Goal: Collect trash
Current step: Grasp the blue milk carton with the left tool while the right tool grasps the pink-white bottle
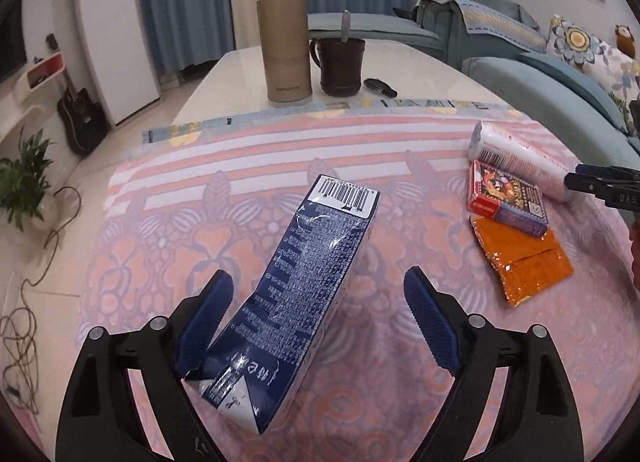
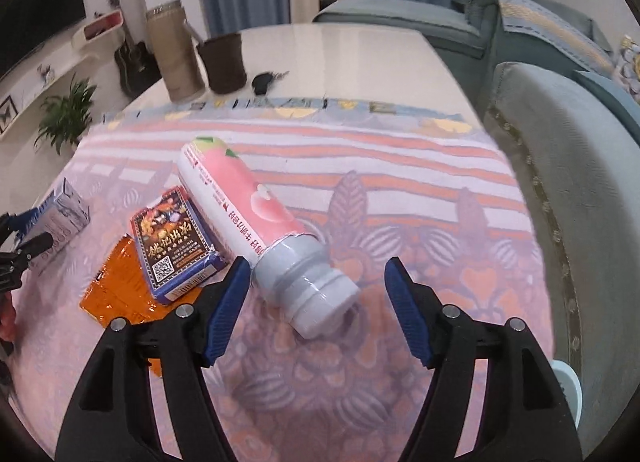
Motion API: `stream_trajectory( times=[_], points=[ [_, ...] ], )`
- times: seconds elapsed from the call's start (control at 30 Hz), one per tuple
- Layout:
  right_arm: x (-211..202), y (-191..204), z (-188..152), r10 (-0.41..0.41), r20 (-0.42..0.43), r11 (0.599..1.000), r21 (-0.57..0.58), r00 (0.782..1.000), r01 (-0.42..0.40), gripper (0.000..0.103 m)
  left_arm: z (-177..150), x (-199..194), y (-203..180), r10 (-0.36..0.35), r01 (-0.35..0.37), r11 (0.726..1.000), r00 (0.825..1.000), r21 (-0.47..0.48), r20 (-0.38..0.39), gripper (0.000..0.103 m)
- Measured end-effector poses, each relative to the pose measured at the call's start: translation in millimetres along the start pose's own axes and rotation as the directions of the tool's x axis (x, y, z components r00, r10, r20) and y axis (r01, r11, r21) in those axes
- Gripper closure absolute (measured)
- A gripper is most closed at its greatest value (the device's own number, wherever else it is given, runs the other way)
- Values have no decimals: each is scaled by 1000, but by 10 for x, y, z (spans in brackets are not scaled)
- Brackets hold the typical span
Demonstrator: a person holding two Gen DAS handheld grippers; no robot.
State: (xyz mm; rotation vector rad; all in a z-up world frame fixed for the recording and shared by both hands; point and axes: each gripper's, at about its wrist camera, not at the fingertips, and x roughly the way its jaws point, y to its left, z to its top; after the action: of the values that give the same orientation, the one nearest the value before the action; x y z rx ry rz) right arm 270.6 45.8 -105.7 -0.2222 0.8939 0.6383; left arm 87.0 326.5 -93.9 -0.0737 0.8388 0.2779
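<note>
A dark blue carton (image 1: 304,282) lies on the patterned cloth (image 1: 200,222), its near end between the fingers of my open left gripper (image 1: 318,298); it touches the left finger. A pink and white bottle (image 2: 256,222) lies on its side, its cap end between the fingers of my open right gripper (image 2: 316,286). Beside it are a small printed box (image 2: 176,246) and an orange wrapper (image 2: 120,294). The bottle (image 1: 516,156), the box (image 1: 506,198) and the wrapper (image 1: 524,262) also show at the right of the left wrist view.
A tan thermos (image 1: 285,46), a dark mug with a spoon (image 1: 340,62) and a black key fob (image 1: 378,86) stand on the white table (image 1: 420,74) beyond the cloth. A teal sofa (image 2: 560,150) runs along the right. Floor, cables and a plant (image 1: 24,182) lie to the left.
</note>
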Motion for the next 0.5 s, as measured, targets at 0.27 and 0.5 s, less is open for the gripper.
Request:
stream_trajectory(
  times=[0.27,0.5],
  points=[
    [180,120,-30,15,-38,1000,-26,999,-16,42,-45,190,177,-9,6,998,998,-55,-57,38],
    [-26,104,-254,48,-30,998,36,998,-47,55,-143,102,-6,-5,2,999,998,-49,-63,72]
  ],
)
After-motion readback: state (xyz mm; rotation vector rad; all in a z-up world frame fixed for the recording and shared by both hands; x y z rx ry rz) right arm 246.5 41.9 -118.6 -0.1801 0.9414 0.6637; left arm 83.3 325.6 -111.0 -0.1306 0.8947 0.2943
